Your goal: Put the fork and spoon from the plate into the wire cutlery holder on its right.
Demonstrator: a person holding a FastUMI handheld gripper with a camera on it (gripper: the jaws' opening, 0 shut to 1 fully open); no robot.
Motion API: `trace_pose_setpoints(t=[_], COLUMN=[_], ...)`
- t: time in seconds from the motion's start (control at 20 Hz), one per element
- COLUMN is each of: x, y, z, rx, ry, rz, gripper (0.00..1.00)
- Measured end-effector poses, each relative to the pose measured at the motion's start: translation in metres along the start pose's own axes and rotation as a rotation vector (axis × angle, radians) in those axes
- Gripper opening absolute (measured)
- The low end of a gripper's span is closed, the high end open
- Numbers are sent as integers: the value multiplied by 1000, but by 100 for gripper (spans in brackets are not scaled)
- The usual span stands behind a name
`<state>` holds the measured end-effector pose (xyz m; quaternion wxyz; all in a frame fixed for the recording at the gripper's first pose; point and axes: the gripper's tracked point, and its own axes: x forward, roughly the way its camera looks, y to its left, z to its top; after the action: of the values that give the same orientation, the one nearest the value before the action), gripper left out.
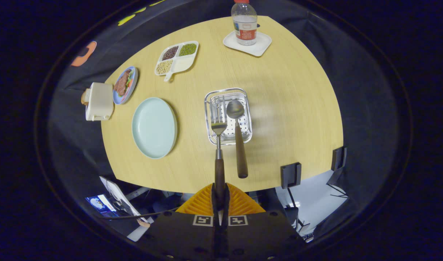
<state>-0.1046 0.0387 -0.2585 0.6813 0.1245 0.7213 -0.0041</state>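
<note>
- Spoon (237, 135) is already standing in the wire cutlery holder (228, 116), right of the bare plate (154, 127); I'm on the fork (219, 152) now.
- My gripper (220, 201) is clamped on the fork's wooden handle, tines hanging over the holder's near rim.
- I'm high above the table (286, 108), looking steeply down.
- Next, I reckon: lower and let go.

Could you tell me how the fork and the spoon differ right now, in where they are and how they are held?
The fork is clamped by its handle in the claw, both fingers pressing on it; the spoon is free of the claw. The spoon's bowl already lies in the wire cutlery holder, handle sticking out over its near rim; the fork's tines hang over the holder's near rim. Both have dark wooden handles and metal heads.
</note>
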Motion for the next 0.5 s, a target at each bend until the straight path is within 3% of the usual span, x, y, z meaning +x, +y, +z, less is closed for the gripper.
trace_pose_setpoints(t=[0.1,0.2,0.4,0.5], x=[3,2,-4,-10], y=[3,4,10,12], z=[6,11,22,27], rx=[19,25,12,-19], ry=[-2,-17,-64,-102], rz=[8,9,16,-1], gripper=[3,11,62,83])
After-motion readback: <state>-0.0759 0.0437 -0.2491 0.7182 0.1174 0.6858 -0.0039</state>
